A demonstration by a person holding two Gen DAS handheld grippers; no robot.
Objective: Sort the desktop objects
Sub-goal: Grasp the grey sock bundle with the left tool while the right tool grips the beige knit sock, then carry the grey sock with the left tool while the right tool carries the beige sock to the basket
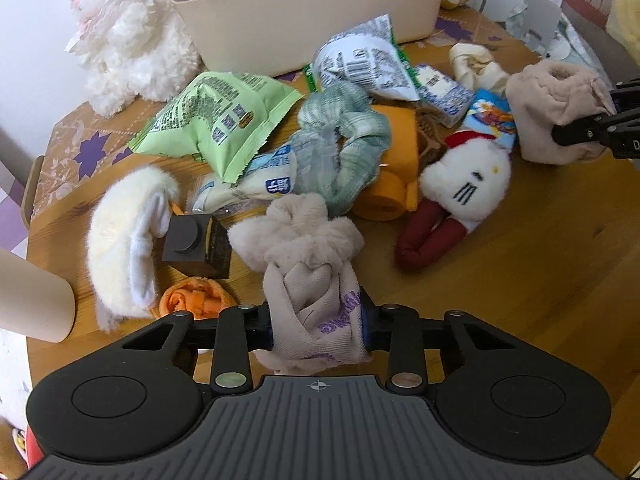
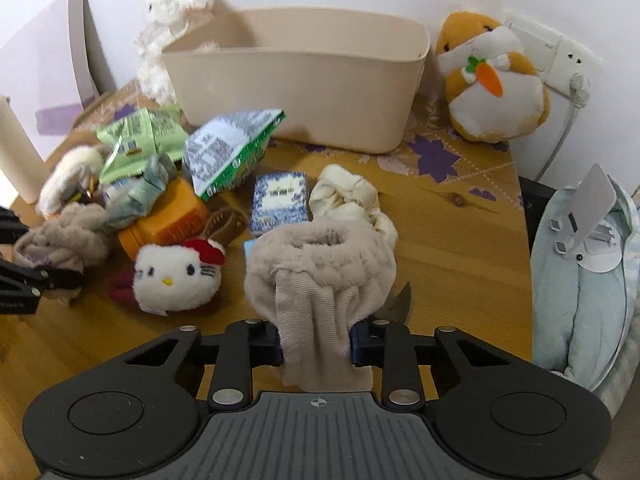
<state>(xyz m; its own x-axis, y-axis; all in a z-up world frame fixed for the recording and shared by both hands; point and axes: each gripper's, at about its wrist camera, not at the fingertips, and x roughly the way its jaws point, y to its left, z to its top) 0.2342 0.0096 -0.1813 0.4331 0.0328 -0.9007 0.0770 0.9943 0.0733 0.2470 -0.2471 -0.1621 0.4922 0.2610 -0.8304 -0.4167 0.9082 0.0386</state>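
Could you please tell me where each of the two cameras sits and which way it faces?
Left wrist: rides the left gripper, looking down over its fingers, shut on a beige fuzzy-cuffed sock, toward the beige plastic bin.
Right wrist: rides the right gripper, shut on a second beige fuzzy sock, facing the same bin.
Shared: bin, white cat plush with red bow, each other's gripper.
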